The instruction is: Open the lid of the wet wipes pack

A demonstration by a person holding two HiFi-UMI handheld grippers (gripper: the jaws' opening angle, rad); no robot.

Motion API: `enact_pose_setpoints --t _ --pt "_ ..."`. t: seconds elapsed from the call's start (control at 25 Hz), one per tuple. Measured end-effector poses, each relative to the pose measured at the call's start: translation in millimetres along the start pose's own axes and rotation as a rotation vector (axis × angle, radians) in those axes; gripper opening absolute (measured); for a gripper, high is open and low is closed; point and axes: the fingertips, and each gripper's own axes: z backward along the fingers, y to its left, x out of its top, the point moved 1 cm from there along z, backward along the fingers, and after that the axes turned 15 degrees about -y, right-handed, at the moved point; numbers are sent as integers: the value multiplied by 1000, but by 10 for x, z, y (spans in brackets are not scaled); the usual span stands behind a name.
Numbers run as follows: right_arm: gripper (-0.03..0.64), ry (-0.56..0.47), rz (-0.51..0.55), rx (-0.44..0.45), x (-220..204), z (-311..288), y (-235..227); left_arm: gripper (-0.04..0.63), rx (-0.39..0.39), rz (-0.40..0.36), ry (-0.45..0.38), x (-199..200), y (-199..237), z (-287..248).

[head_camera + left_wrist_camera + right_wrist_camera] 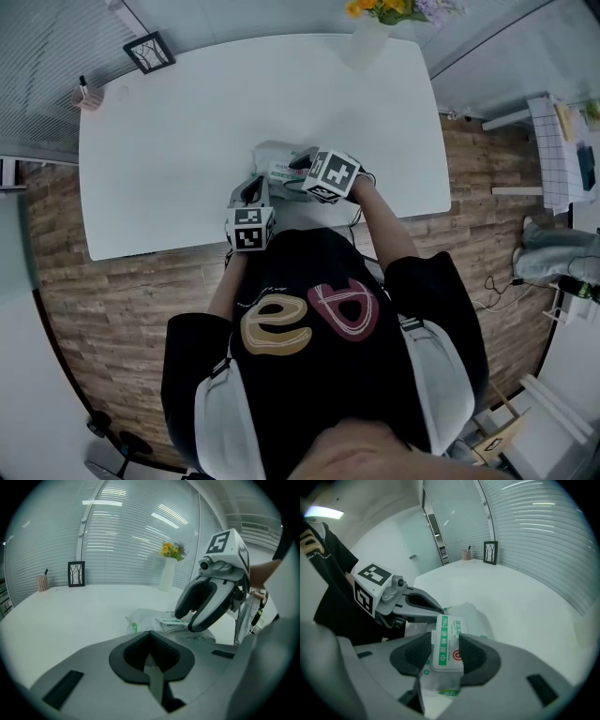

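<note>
The wet wipes pack lies near the front edge of the white table, a soft white pouch with green print. In the right gripper view its stiff white lid stands between the two dark pads, which press on its two long sides: my right gripper is shut on it. My left gripper pinches the pack's near edge with its jaws together. The left gripper view shows a thin grey strip of film between its pads. In that view the right gripper reaches down onto the pack.
A small black picture frame and a pink pen cup stand at the table's far left corner. A white vase of yellow flowers stands at the far edge. Wood floor surrounds the table; the person's body is close behind both grippers.
</note>
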Motion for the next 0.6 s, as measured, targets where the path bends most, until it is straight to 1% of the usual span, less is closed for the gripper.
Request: enact_pose_setpoints --t 0.08,0.2,0.36,0.6 --pt "183 -11 -5 -3 4 18 9 17 5 6 1 -5 -1 -2" --pt "175 -22 18 -7 15 36 14 17 13 10 -1 1 0 -15" --pt "135 -53 40 3 65 85 15 17 21 14 -4 -3 8 -32" --pt "71 -98 66 -14 178 187 -23 17 32 26 -9 -4 19 -40"
